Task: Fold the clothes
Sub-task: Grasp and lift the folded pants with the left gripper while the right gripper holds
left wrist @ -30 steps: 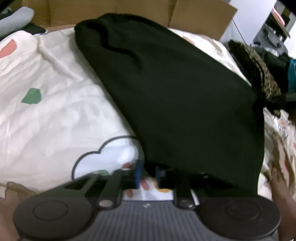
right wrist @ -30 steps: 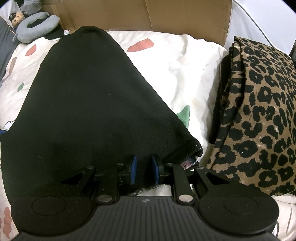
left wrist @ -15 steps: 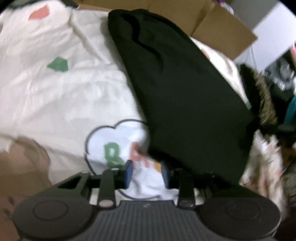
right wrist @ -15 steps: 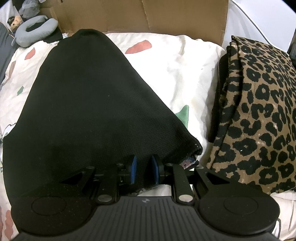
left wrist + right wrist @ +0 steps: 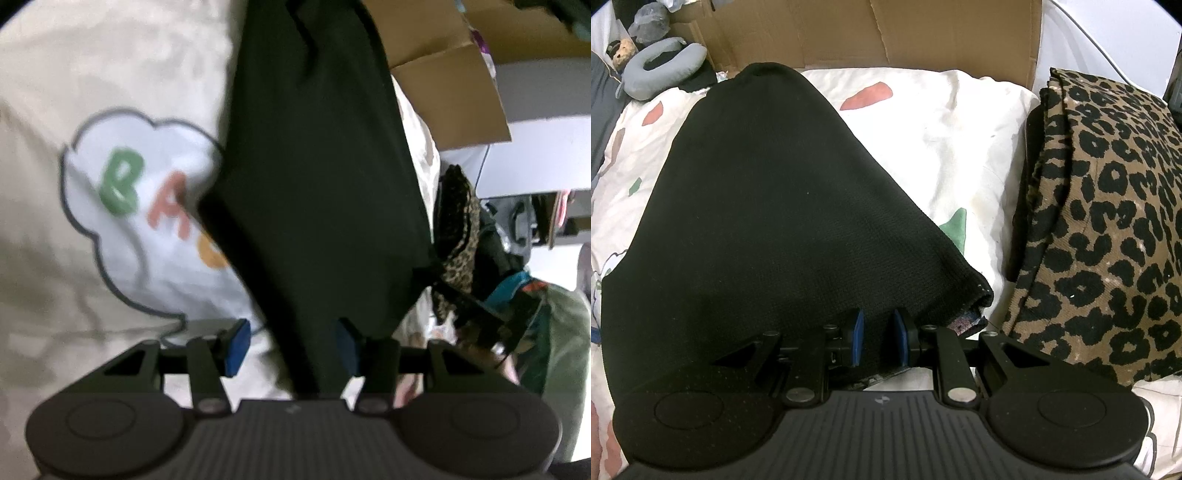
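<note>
Right gripper (image 5: pixel 878 338) pinching black garment (image 5: pixel 768 206) at lower centre; left gripper (image 5: pixel 291 347), just opening, half wide, cloth loose between. Withdraw gently, flatten fold.

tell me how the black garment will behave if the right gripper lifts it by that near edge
The black garment is probably floppy: it drapes flat over the bedsheet. Lifted from the right gripper alone, its far part would likely sag and drag. The knit looks grippy, so slipping seems unlikely.

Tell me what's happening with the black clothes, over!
Left tool just opened, cloth loose between. Right tool shut on black garment. Leopard-print pile beside, not blocking.
</note>
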{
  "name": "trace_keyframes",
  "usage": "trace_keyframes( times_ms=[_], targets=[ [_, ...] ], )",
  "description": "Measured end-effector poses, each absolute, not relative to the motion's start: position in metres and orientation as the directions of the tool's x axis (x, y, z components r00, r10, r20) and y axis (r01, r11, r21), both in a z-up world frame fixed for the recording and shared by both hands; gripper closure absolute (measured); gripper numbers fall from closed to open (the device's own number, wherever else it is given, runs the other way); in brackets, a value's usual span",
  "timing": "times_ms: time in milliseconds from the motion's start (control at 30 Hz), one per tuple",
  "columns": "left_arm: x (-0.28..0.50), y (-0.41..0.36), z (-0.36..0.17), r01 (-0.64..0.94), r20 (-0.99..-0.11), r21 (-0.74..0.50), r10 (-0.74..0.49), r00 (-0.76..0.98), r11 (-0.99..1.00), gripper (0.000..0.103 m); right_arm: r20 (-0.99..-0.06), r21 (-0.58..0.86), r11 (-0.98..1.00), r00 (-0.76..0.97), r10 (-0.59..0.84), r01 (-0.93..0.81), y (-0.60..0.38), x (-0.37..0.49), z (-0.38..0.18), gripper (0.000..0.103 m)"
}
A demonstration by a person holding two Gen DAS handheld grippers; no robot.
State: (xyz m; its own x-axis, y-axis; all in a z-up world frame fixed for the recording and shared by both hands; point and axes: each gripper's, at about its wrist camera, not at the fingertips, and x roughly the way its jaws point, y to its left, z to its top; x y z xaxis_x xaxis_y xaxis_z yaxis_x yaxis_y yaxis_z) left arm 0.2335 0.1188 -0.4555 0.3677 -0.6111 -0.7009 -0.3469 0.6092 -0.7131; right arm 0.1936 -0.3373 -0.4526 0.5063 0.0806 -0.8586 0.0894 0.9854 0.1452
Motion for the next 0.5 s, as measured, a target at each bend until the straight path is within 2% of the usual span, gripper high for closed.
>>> trace_keyframes(
  times_ms=[167, 233, 333, 500],
  targets=[
    [0.231, 0.112, -0.466, -0.391, -0.674, -0.737, -0.644, 0.363, 0.551, 0.049, -0.859, 0.145, 0.986, 0.506, 0.082, 0.087, -0.338, 0.194, -0.453, 0.078],
    [0.228, 0.112, -0.47, -0.41, -0.665, -0.743, -0.652, 0.364, 0.529, 0.045, -0.859, 0.145, 0.986, 0.506, 0.083, 0.085, -0.338, 0.194, -0.453, 0.078],
    [0.225, 0.11, -0.478, -0.435, -0.657, -0.745, -0.666, 0.353, 0.505, 0.043, -0.859, 0.146, 0.986, 0.505, 0.085, 0.084, -0.339, 0.194, -0.453, 0.078],
    [0.223, 0.104, -0.494, -0.421, -0.626, -0.77, -0.693, 0.357, 0.479, 0.043, -0.86, 0.14, 0.987, 0.504, 0.083, 0.077, -0.337, 0.194, -0.452, 0.078]
  ],
)
